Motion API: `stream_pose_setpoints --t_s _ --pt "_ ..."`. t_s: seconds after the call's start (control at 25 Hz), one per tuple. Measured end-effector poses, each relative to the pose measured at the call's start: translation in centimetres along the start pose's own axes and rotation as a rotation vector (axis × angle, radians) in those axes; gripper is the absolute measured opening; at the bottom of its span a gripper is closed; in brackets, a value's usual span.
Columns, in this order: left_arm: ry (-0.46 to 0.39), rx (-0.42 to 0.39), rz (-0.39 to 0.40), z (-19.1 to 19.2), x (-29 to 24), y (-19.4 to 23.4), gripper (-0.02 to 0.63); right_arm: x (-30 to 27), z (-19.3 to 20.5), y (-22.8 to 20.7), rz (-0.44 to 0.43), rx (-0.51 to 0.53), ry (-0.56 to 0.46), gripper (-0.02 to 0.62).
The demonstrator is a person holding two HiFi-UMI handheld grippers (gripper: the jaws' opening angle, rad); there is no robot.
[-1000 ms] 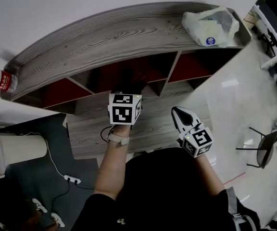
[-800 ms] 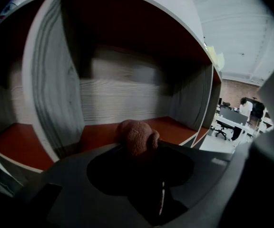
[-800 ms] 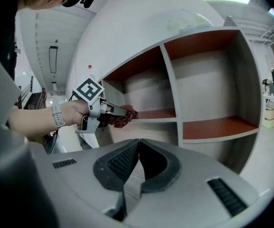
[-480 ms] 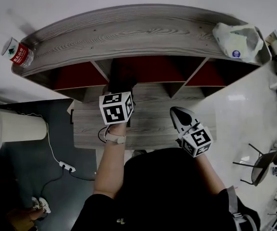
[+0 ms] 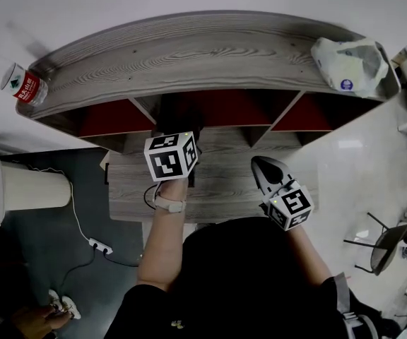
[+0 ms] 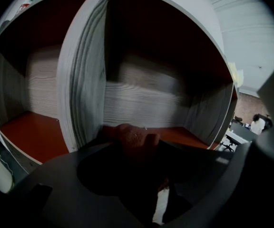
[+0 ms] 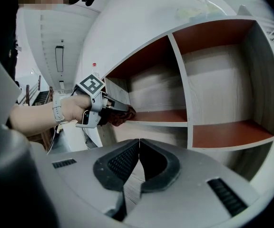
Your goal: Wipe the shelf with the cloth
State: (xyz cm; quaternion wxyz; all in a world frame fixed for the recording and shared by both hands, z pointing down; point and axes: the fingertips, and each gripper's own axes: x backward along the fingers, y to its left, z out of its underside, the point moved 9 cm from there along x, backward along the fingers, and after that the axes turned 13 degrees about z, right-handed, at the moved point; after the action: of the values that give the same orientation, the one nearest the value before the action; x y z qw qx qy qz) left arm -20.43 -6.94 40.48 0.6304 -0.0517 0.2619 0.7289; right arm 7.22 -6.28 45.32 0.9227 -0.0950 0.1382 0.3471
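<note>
The grey wood shelf unit has red-floored compartments. My left gripper reaches into the middle compartment, close to its left divider. It is shut on a reddish-brown cloth. In the right gripper view, the left gripper holds the cloth at the front edge of the red shelf board. My right gripper hangs in front of the unit, below that board, jaws shut and empty.
A water bottle lies on the left end of the shelf top and a white plastic bag on the right end. A white cylinder and a power strip are on the floor at left, a chair at right.
The left gripper with the cloth has slid left inside the middle compartment, toward its left divider. The right gripper has stayed put. The head view has shifted.
</note>
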Motion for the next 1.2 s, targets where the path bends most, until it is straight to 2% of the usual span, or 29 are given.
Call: stream_pose_setpoints --t_s 0.08,0.24,0.4,0.6,0.76,1.04,1.2 --pt "0.009 -0.025 -0.038 -0.3 -0.4 0.0 0.235 -0.2 -0.1 -0.3 0.002 -0.002 -0.003 -0.002" --pt "0.034 -0.007 -0.077 -0.7 -1.4 0.2 0.163 -0.5 -0.4 -1.0 0.01 -0.006 -0.007 -0.002" --pt "0.079 -0.016 -0.094 -1.9 -2.8 0.7 0.16 -0.7 -0.5 -1.5 0.016 -0.017 -0.01 -0.002" --pt "0.094 0.0 -0.124 -3.3 -4.5 1.6 0.16 -0.8 -0.4 -2.4 0.027 -0.027 -0.007 -0.002" --pt "0.107 -0.029 -0.163 -3.8 -5.4 1.3 0.16 -0.9 -0.4 -3.1 0.038 -0.037 -0.009 -0.002" --pt "0.122 -0.056 -0.103 -4.3 -8.0 -0.7 0.155 0.2 -0.8 -4.2 0.1 -0.055 -0.002 -0.002" --pt "0.133 -0.103 -0.068 -4.5 -10.0 -2.9 0.155 1.8 0.4 -5.7 0.137 -0.069 -0.009 -0.002"
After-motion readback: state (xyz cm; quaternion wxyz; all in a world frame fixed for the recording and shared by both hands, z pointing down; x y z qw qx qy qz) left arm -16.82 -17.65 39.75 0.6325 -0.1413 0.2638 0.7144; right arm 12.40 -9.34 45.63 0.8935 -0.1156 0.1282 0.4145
